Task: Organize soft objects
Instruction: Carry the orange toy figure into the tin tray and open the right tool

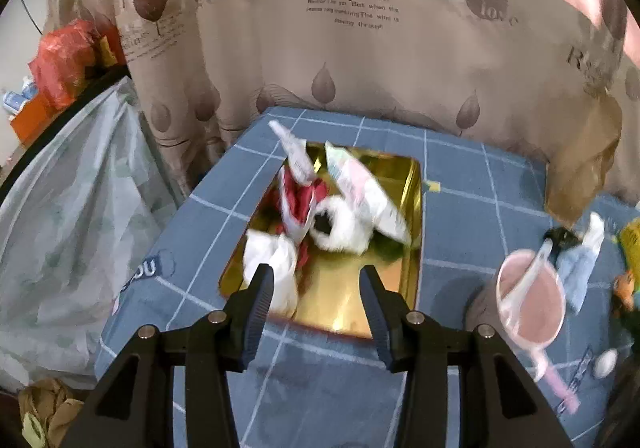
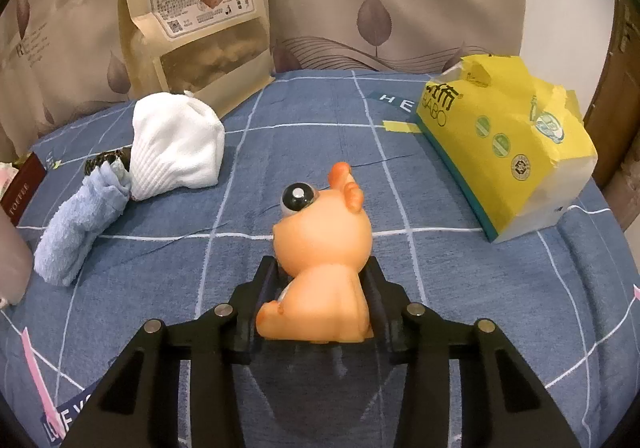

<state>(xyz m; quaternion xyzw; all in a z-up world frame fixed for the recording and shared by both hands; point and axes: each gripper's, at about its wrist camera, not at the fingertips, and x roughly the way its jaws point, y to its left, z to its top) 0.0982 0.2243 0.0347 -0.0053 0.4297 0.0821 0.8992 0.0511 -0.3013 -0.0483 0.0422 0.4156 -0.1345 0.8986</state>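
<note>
Right wrist view: the right tongs (image 2: 320, 288) pinch an orange squeeze toy (image 2: 320, 268), a smooth, glossy, rounded animal figure with one bulging black-and-white eye, small darker orange ears and a stubby foot. Its body sits between the two black fingers, with both pads against its sides; the head rises above them. It stands on the surface (image 2: 440, 288), which is covered by a blue cloth with a white grid. At 10 o'clock from the toy lie a white ribbed sock bundle (image 2: 176, 152) and, touching it, a pale blue terry sock (image 2: 76, 228). A kraft snack pouch (image 2: 196, 16) leans at 11 o'clock; a torn yellow tissue pack (image 2: 504, 152) rests at 2 o'clock.

Left wrist view: the left tongs (image 1: 316, 300) are spread and hold nothing, above the near edge of a gold tin (image 1: 412, 184). The tin holds soft items: a white fluffy ring (image 1: 340, 224), a red-and-white cloth (image 1: 298, 200), a white crumpled bundle (image 1: 268, 256) and a pale packet (image 1: 364, 192). A pink cup (image 1: 532, 300) with a clear spoon stands at 3 o'clock.
</note>
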